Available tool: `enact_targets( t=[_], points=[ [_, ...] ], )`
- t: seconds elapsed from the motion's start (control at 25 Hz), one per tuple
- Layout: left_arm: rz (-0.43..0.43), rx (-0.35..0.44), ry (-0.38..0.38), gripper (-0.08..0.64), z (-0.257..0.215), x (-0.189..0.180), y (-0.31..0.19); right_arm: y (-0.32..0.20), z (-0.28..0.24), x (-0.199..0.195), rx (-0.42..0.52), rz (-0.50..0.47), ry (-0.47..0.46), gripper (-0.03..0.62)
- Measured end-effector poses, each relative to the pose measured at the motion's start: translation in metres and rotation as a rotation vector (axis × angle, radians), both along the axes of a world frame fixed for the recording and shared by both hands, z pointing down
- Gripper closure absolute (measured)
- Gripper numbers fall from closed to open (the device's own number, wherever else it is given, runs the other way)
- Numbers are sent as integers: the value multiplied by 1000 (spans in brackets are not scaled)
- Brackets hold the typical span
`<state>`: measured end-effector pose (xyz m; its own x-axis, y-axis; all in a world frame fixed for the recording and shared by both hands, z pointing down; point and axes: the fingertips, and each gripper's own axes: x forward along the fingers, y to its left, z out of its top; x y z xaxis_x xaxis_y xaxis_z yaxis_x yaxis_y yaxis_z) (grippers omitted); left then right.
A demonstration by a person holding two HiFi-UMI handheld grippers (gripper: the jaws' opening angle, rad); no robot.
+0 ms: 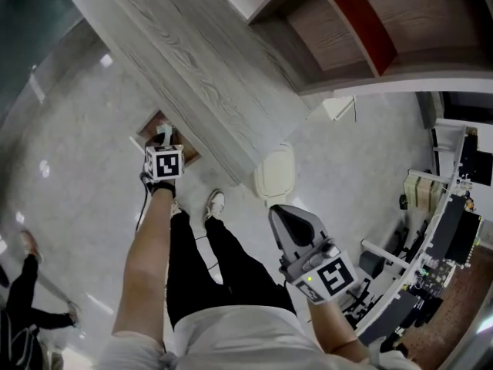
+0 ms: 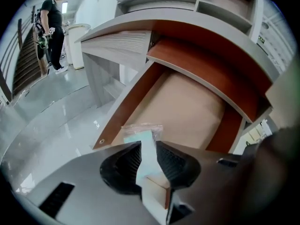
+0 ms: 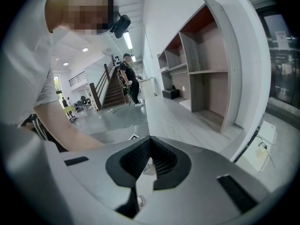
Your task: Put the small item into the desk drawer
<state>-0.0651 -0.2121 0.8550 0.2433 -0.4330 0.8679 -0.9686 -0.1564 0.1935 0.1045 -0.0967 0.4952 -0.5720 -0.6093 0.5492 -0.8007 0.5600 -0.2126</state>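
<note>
Bright, even indoor light — glare streaks the glossy floor (image 1: 69, 145); fisheye edges darken and bend.

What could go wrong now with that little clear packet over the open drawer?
The packet sits between the left gripper's parted jaws near the drawer's edge; it may slip out and land on the floor instead. It might also cling to a pad rather than drop. The right gripper, shut, hangs away from the drawer, so it likely cannot catch it.

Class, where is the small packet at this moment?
In the left gripper view, the packet sits at the parted tips of the left claw, over the near left corner of the open drawer.
</note>
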Motion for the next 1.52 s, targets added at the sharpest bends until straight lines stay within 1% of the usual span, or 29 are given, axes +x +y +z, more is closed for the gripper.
enact_targets(
  t=[0.24, 0.36, 0.48, 0.56, 0.64, 0.72, 0.88, 1.12, 1.52],
  points=[
    [6, 33, 59, 468, -7, 12, 0, 1, 7, -1, -14, 14, -1, 571],
    [23, 19, 69, 466, 1, 17, 1, 2, 11, -2, -20, 24, 6, 571],
    [17, -5, 50, 468, 13, 14, 0, 3, 13, 0, -24, 35, 16, 571],
    [15, -4, 25, 473, 16, 10, -4, 3, 14, 2, -27, 44, 21, 571],
    [11, 6, 15, 508, 16, 7, -6, 5, 15, 3, -31, 50, 25, 571],
    [6, 23, 24, 529, 14, 6, -6, 8, 18, 3, -32, 50, 25, 571],
    [8, 39, 49, 541, 7, 3, -5, 8, 17, -5, -26, 42, 19, 571],
    [-7, 60, 70, 541, -9, -2, -4, 7, 10, -12, -12, 28, 11, 571],
    [-25, 110, 92, 541, -46, -18, 8, 5, -12, -30, 50, -13, -30, 571]
  ],
)
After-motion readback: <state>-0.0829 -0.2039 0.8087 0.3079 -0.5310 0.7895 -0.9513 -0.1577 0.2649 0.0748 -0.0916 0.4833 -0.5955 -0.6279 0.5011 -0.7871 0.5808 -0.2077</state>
